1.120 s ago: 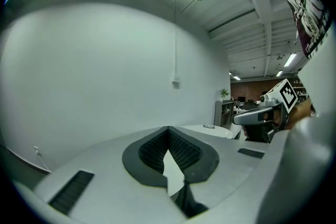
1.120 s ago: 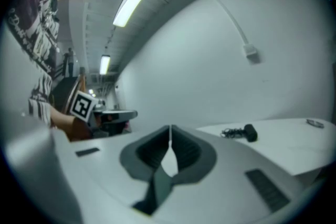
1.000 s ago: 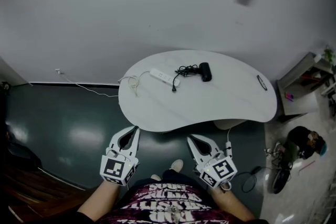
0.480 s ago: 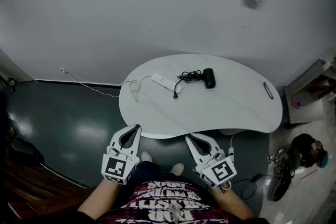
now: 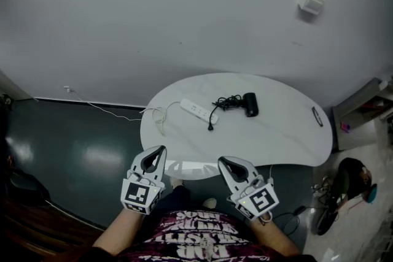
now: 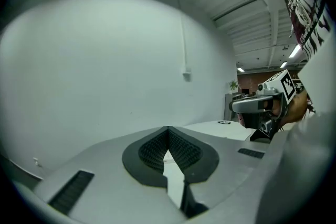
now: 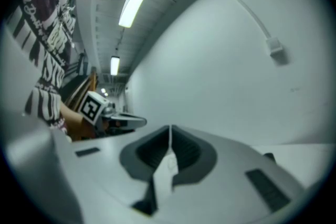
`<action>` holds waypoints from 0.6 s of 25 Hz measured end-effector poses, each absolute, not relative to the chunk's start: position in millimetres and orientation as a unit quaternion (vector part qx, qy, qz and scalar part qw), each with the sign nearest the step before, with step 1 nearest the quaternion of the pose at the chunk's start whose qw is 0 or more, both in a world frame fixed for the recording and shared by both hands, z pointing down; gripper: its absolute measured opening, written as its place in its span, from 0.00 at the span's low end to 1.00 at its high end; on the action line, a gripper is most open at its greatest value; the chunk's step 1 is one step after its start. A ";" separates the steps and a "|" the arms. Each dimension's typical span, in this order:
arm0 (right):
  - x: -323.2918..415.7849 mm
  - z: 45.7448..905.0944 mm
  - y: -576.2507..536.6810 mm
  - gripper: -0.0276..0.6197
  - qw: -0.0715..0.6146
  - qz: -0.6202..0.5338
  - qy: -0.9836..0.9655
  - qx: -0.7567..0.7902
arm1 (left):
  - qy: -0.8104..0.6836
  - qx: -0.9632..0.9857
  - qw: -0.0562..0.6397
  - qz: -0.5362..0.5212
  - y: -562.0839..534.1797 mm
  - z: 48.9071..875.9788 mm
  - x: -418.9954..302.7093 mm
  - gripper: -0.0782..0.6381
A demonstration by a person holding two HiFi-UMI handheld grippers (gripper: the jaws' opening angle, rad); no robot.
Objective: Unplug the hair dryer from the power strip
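Left tongs (image 5: 159,150) and right tongs (image 5: 222,162) hang closed, empty, at the table's (image 5: 276,138) near edge; pinch the rigid plug (image 5: 210,126), not its limp cord (image 5: 226,102), probably pinning the light strip (image 5: 198,111).

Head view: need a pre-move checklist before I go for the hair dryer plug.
1. Power strip lying on table: ok.
2. Hair dryer in view, right of the strip: ok.
3. Cord plugged into the strip: cannot tell, too small.
4. Left gripper jaws open for a grasp: not ok, shut and empty.
5. Right gripper jaws open: not ok, shut and empty.
6. Grippers at the strip: not ok, both at the table's near edge.
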State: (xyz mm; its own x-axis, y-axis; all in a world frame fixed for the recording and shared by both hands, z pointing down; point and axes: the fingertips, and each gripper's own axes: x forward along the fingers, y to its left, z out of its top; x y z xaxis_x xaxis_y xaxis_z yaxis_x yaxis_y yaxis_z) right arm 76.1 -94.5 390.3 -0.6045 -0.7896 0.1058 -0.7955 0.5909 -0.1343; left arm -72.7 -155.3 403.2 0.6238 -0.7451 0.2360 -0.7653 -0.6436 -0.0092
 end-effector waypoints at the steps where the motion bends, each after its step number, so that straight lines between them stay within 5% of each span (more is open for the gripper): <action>1: 72.2 390.3 -103.8 0.10 0.021 0.084 -0.890 0.447 | -0.411 0.904 0.047 0.109 -167.2 404.8 -72.1 0.13; 15: 50.7 443.1 -226.3 0.10 0.090 0.118 -0.851 0.503 | -0.278 0.950 0.056 0.130 -298.0 472.6 -32.0 0.13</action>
